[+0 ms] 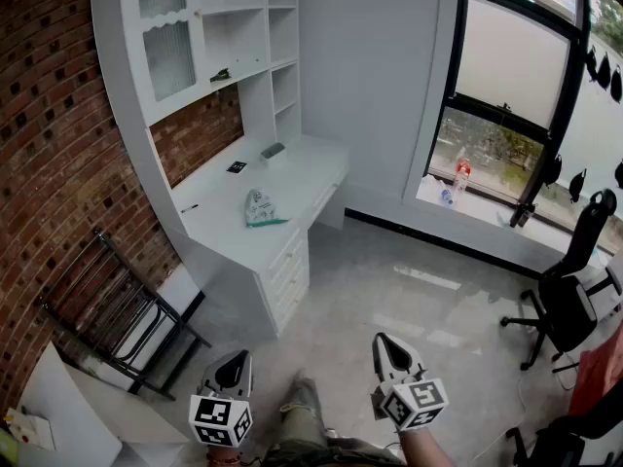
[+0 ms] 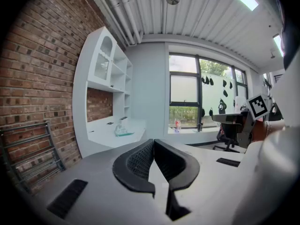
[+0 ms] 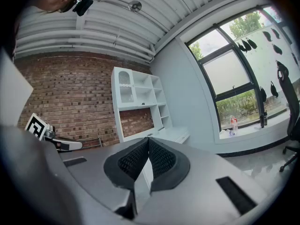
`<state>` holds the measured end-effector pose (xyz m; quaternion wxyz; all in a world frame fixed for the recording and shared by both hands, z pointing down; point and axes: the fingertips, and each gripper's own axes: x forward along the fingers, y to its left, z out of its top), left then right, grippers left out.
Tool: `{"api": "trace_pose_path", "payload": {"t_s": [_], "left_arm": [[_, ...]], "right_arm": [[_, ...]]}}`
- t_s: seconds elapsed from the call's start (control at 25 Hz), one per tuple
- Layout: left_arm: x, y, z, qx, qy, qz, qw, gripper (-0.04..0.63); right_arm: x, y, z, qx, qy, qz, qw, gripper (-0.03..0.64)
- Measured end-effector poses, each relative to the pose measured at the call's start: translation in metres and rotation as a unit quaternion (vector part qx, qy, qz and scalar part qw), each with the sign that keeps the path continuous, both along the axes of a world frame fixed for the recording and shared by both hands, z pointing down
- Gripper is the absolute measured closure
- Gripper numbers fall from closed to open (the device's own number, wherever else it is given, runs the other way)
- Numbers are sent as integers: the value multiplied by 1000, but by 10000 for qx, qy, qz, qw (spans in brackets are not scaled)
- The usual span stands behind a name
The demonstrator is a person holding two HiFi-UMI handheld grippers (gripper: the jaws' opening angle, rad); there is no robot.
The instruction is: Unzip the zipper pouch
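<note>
The pouch (image 1: 261, 209) lies on the white bench (image 1: 297, 168), well apart from me. I judge it soft and light, likely to slide or crumple if tugged. I'd pin the fabric at one end and take the zipper pull with the other jaws, though the pull is too small to make out from here. My left hand-held gripper (image 1: 233, 360) and right hand-held gripper (image 1: 388, 345) are both clenched on nothing — low over the floor (image 1: 389, 280).
</note>
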<state>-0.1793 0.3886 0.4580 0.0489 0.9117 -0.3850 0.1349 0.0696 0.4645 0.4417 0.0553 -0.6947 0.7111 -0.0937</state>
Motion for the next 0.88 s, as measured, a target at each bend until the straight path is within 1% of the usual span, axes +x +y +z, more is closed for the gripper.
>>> {"api": "trace_pose_path", "payload": {"t_s": [0.24, 0.36, 0.56, 0.8, 0.84, 0.88], "left_arm": [[6, 0, -2, 59, 96, 227, 9997, 592], [5, 2, 0, -5, 98, 206, 9997, 592], [4, -4, -2, -25, 134, 110, 9998, 592], [8, -1, 0, -87, 151, 132, 9998, 591], [9, 0, 1, -112, 143, 154, 9997, 591], [10, 0, 2, -123, 132, 160, 9997, 591]], "right_arm": [[-2, -3, 3, -12, 20, -11, 10000, 615], [-1, -3, 5, -46, 10, -5, 10000, 615], [1, -8, 4, 13, -265, -153, 9995, 615], [1, -8, 9, -150, -31, -124, 9998, 612], [0, -8, 11, -169, -72, -163, 9997, 604], [-2, -8, 12, -184, -145, -231, 9995, 572]]}}
